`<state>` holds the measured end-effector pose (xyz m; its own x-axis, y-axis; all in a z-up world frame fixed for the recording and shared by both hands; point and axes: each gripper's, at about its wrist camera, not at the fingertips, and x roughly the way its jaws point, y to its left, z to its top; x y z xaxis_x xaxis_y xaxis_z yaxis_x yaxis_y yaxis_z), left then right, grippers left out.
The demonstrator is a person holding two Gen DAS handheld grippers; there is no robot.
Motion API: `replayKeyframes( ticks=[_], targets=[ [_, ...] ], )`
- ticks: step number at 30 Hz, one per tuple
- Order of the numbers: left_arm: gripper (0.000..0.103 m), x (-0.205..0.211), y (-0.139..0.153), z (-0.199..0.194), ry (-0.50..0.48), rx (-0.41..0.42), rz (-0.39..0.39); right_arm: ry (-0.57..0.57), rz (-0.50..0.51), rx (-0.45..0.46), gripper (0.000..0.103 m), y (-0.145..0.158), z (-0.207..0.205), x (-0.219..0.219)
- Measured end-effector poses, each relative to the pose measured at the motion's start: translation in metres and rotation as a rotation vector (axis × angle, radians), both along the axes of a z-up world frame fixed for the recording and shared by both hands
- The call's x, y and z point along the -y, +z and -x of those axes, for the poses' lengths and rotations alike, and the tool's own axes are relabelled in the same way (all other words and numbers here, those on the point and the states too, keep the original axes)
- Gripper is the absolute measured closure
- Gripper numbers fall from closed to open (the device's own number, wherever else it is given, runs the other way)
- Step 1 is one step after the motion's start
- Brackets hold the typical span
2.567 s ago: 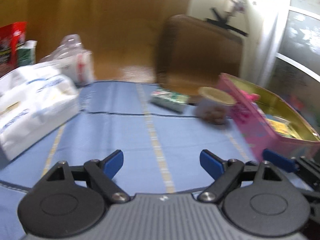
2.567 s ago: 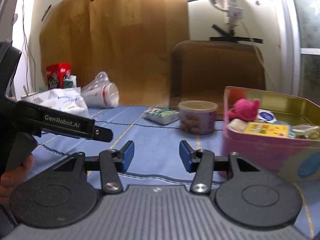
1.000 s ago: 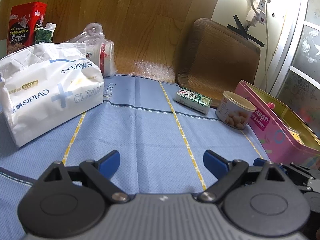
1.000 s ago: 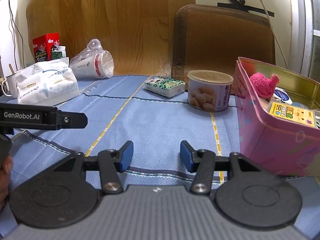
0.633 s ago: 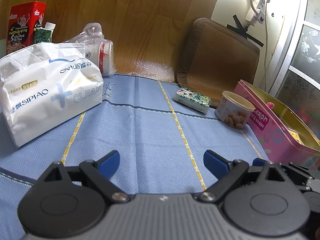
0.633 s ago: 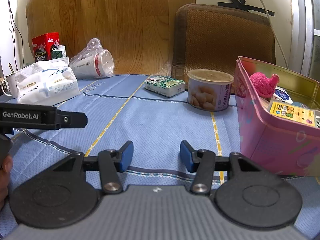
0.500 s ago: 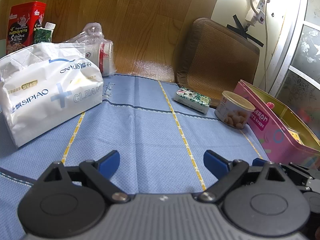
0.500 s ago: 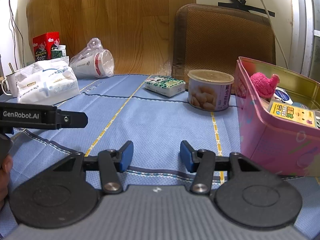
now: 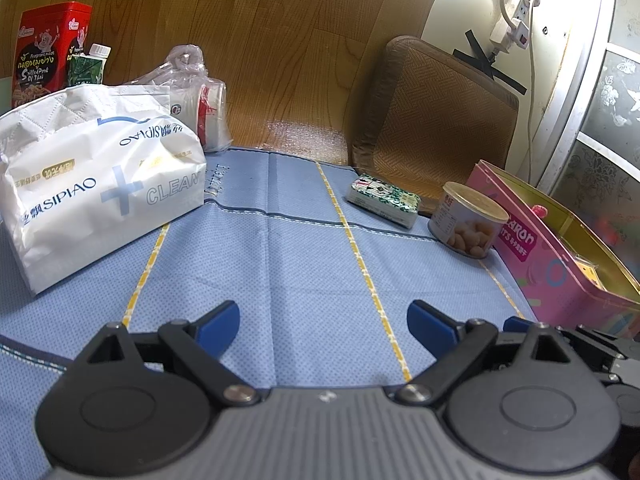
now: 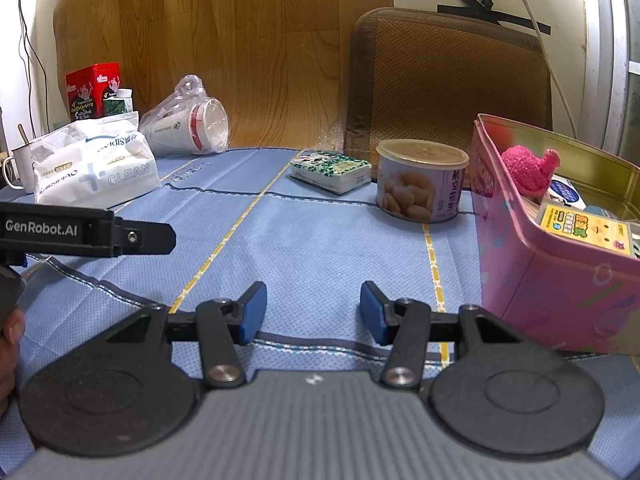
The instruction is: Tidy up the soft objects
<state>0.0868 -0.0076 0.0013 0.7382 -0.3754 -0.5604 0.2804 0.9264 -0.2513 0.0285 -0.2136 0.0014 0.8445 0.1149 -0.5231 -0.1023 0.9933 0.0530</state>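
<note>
A pink tin box (image 10: 560, 280) stands open at the right of the blue cloth; it also shows in the left wrist view (image 9: 560, 280). A pink knitted soft toy (image 10: 528, 172) lies inside it with small packets. A white tissue pack (image 9: 100, 184) lies at the left, also in the right wrist view (image 10: 92, 168). A small green-white tissue packet (image 9: 382, 198) lies at the back middle (image 10: 332, 170). My left gripper (image 9: 323, 322) is open and empty above the cloth. My right gripper (image 10: 312, 312) is open and empty beside the tin.
A can of nuts (image 10: 420, 180) stands next to the tin. A bagged stack of paper cups (image 10: 188, 124), a red snack box (image 10: 92, 88) and a mug (image 10: 18, 164) are at the back left. A brown cushion (image 10: 444, 76) leans on the wall.
Since 2.6 s ago both grippers swung and settled to a steady view. Over the last second nothing has visibly moved; both stay open.
</note>
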Motion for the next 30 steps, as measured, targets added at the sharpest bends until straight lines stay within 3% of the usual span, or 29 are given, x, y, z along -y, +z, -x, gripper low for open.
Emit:
replayKeyframes(
  ticks=[11,17,26,30],
  targets=[
    [0.009,0.000,0.000,0.000,0.000,0.000,0.000,0.008,-0.010,-0.005,0.049,0.000,-0.001,0.001],
    [0.009,-0.001,0.000,0.000,0.013,-0.005,0.011,0.029,0.040,0.036,0.049,0.004,-0.010,-0.001],
    [0.011,-0.004,0.000,-0.002,0.030,-0.009,0.027,0.058,0.059,0.106,0.046,0.023,-0.077,-0.001],
    [0.013,-0.007,-0.001,-0.003,0.040,-0.012,0.043,0.139,0.165,0.109,0.044,0.031,-0.119,-0.023]
  ],
)
